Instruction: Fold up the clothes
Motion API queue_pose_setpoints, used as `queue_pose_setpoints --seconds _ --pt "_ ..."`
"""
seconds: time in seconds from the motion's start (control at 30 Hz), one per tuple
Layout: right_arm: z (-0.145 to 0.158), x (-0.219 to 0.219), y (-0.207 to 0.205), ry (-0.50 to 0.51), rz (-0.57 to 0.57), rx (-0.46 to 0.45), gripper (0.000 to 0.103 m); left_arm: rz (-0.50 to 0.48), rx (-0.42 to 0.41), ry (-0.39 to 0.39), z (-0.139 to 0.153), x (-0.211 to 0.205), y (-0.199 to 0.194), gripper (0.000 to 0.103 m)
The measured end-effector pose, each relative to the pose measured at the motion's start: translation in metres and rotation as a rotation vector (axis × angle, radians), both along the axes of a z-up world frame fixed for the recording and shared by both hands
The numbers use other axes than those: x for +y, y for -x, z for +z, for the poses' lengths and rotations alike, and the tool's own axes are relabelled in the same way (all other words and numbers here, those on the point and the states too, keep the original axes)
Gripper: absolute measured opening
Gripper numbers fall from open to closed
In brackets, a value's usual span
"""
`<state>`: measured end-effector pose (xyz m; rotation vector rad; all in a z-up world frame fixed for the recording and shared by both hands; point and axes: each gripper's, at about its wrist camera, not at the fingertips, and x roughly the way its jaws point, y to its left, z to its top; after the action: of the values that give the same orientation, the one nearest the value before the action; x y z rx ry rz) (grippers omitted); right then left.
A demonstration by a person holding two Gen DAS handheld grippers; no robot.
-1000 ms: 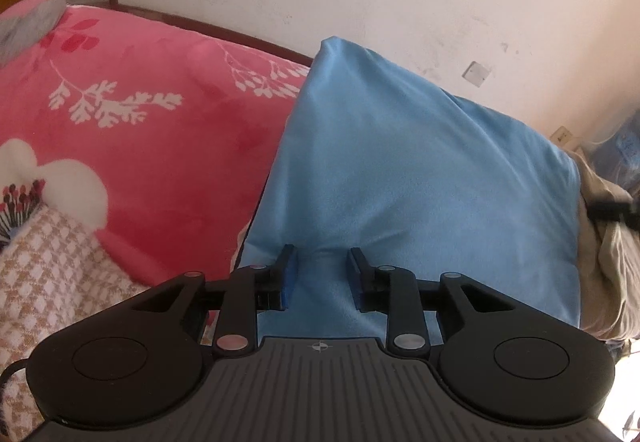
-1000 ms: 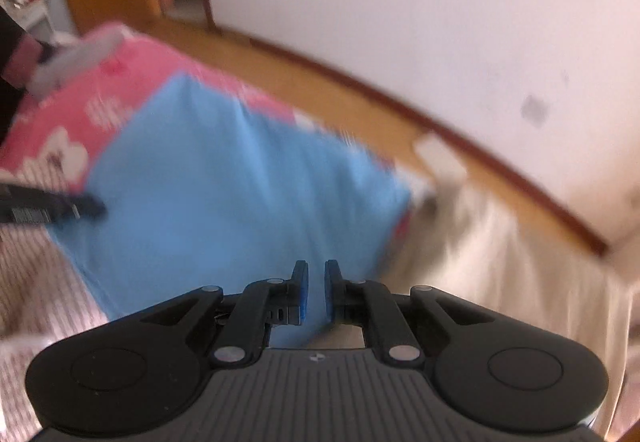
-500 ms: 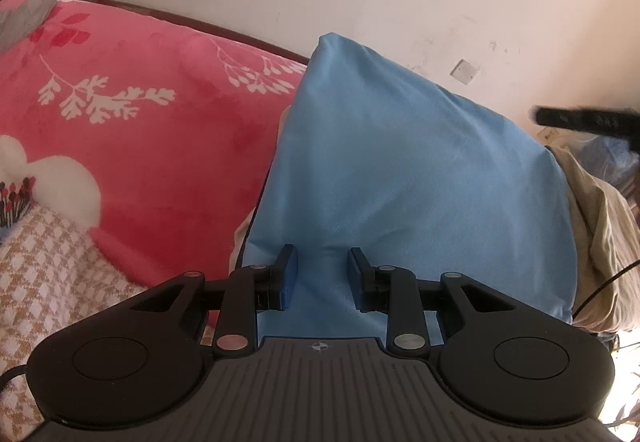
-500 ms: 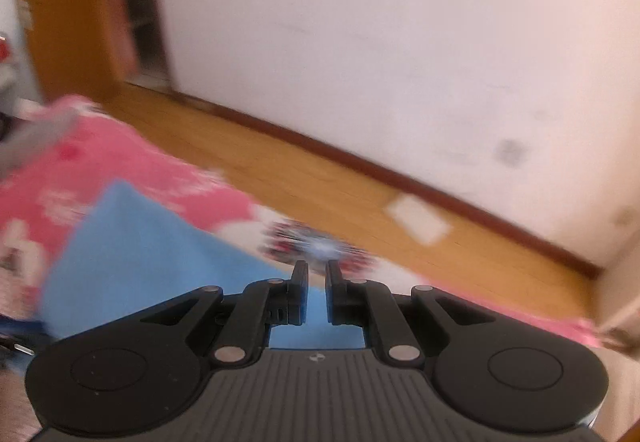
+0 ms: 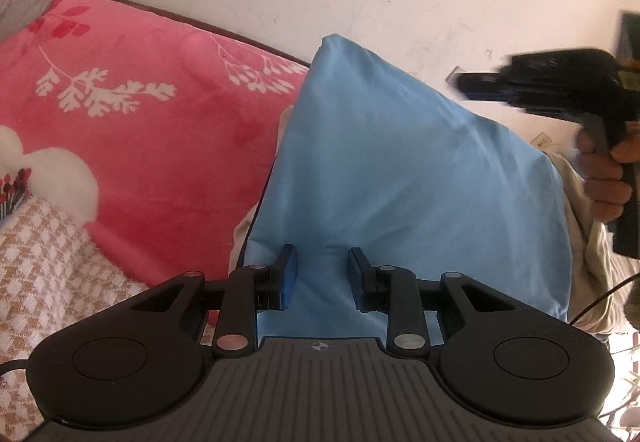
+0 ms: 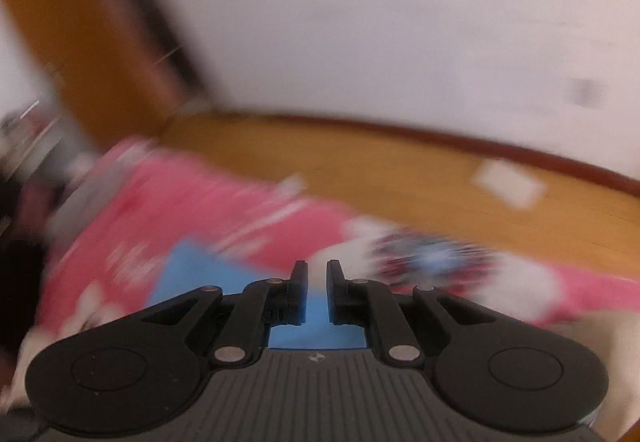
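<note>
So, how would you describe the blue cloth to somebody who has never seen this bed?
Find the pink blanket with white leaf prints. On its right side lies the blue cloth, smooth and flat, just ahead of the left gripper. It is the only plain blue piece; its neighbours are beige or checked.

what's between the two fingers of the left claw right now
In the left wrist view, a raised pinch of the blue cloth sits between the left claw fingers, which stand apart either side of it; contact isn't clear.
</note>
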<state>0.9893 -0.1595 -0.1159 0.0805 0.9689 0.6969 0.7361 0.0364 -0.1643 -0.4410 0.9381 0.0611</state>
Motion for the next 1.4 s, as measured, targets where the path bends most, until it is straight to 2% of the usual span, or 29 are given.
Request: queue_pose_setpoints --seconds 0.1,0.23,0.33,0.4,0.53,0.6,0.67,0.7,0.8,0.93,1.03,1.1,1.2,1.3,1.4 --pt "-0.02 0.024 -0.011 -0.035 -0.001 0.084 0.014 0.001 0.0 0.001 0.001 0.0 0.001 0.029" --pt "-0.012 0.008 -0.024 -0.111 -0.218 0.069 0.015 -0.006 0.009 0.017 0.001 0.004 0.001 0.029" --pt "0.012 -0.003 -0.003 -0.177 -0.141 0.054 0.015 -0.015 0.007 0.028 0.0 0.006 0.002 0.029" --pt "0.021 -0.012 0.023 -0.166 -0.064 0.063 0.015 -0.022 0.006 0.035 -0.001 0.008 0.002 0.029" --pt "0.017 -0.056 0.084 -0.017 -0.031 0.09 0.016 -0.035 0.002 0.049 -0.002 0.011 0.003 0.029" --pt "0.006 -0.074 0.108 0.122 -0.042 0.114 0.016 -0.041 0.001 0.056 -0.002 0.013 0.003 0.029" --pt "0.0 -0.081 0.132 0.309 -0.044 0.085 0.016 -0.046 0.002 0.057 -0.002 0.014 0.004 0.029" --pt "0.002 -0.083 0.142 0.363 -0.045 0.063 0.016 -0.048 0.004 0.052 -0.002 0.013 0.004 0.03" --pt "0.02 -0.08 0.16 0.288 -0.024 0.016 0.016 -0.053 0.011 0.037 0.0 0.012 0.005 0.032" --pt "0.018 -0.058 0.167 0.214 0.065 -0.001 0.016 -0.059 0.021 0.017 0.003 0.009 0.005 0.034" --pt "-0.004 -0.059 0.173 0.259 0.088 0.082 0.016 -0.068 0.04 -0.003 0.008 0.011 0.016 0.037" --pt "-0.015 -0.069 0.19 0.294 0.089 0.154 0.016 -0.072 0.061 -0.039 0.015 0.013 0.028 0.044" --pt "-0.023 -0.083 0.217 0.309 0.095 0.271 0.016 -0.085 0.073 -0.095 0.03 0.017 0.049 0.048" --pt "-0.025 -0.078 0.228 0.286 0.094 0.283 0.016 -0.136 0.047 -0.11 0.044 0.022 0.056 0.059" --pt "-0.038 -0.059 0.223 0.222 0.021 0.301 0.016 -0.233 0.086 -0.143 0.032 0.023 0.041 0.061"
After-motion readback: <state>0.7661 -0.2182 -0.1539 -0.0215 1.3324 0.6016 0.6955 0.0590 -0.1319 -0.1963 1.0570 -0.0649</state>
